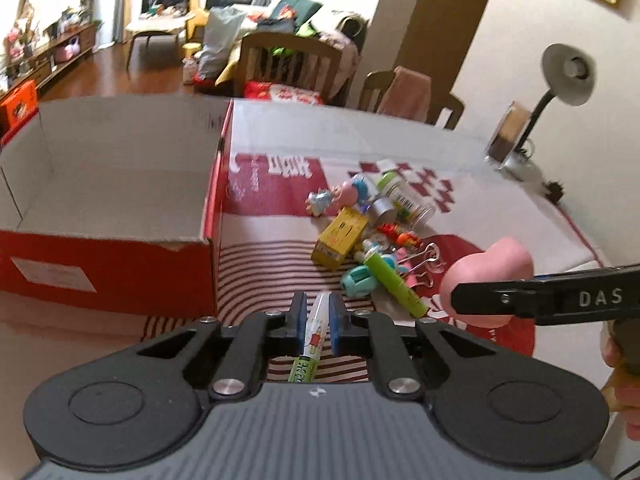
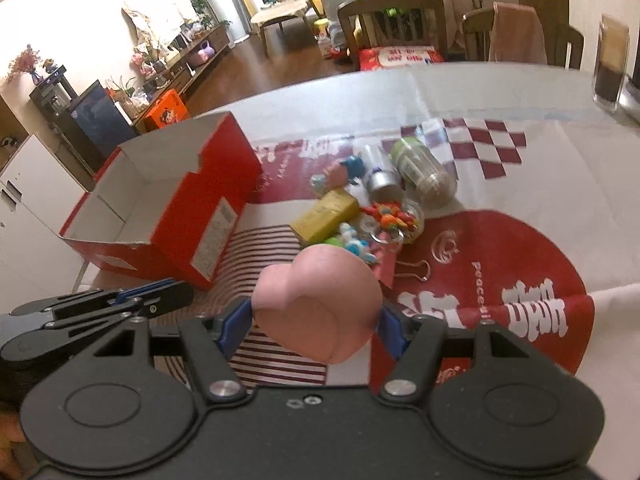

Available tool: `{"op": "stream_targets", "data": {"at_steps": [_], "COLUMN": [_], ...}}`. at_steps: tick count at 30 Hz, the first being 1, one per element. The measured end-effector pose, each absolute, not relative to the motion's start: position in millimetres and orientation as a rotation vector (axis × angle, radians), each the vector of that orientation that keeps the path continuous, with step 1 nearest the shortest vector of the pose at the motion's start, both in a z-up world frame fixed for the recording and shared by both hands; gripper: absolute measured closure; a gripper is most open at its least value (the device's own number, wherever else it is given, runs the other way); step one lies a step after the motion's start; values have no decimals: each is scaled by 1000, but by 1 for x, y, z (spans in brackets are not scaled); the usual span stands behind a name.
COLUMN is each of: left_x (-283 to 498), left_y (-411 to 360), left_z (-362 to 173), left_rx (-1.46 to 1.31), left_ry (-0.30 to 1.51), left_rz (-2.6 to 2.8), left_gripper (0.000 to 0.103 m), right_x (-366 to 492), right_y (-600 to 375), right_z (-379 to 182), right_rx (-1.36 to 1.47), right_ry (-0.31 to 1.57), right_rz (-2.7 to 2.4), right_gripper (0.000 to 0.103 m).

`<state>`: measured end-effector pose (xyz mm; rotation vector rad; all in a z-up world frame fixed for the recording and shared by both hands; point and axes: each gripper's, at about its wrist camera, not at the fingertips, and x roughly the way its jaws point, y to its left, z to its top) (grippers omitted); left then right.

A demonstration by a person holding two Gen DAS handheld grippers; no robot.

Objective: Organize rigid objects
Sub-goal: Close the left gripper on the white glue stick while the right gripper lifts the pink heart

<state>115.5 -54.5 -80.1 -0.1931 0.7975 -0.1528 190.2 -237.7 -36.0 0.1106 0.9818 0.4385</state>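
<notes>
My left gripper (image 1: pixel 318 322) is shut on a white and green pen (image 1: pixel 312 340), held above the striped cloth. The open red shoebox (image 1: pixel 108 248) with a white inside stands to its left. My right gripper (image 2: pixel 316 320) is shut on a pink heart-shaped block (image 2: pixel 320 304); the same pink block (image 1: pixel 490 276) shows at the right in the left wrist view. A pile of small things lies on the cloth: a yellow box (image 1: pixel 340 238), a green marker (image 1: pixel 396 282), a clear bottle (image 1: pixel 404 194), figurines (image 1: pixel 340 196) and binder clips (image 1: pixel 424 258). The shoebox (image 2: pixel 172 204) lies left of the pile (image 2: pixel 360 208).
A glass cup (image 1: pixel 506 136) and a black desk lamp (image 1: pixel 560 76) stand at the table's far right. Wooden chairs (image 1: pixel 288 64) line the far edge. A hand (image 1: pixel 624 384) holds the right tool. The left tool's fingers (image 2: pixel 132 304) show at the left in the right wrist view.
</notes>
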Motion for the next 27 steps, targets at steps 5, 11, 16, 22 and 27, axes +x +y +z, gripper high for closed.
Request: {"op": "stream_targets", "data": {"at_steps": [5, 11, 16, 22, 27], "left_x": [116, 113, 114, 128, 132], "left_y": [-47, -53, -62, -77, -85], "left_z": [-83, -104, -121, -144, -158], "left_rx": [-132, -87, -60, -8, 54], "left_ry": [831, 881, 881, 916, 937], "left_rz": [-204, -300, -337, -298, -250], "left_gripper": [92, 86, 31, 31, 43], "right_x": [185, 174, 170, 174, 182], "right_y": [-235, -239, -248, -261, -267], "right_z": [-25, -31, -41, -49, -54], "right_rx": [137, 159, 181, 189, 182], "right_ry": [953, 971, 999, 1019, 1033], "right_rz": [388, 326, 303, 303, 328], "right_gripper": [38, 37, 37, 37, 37]}}
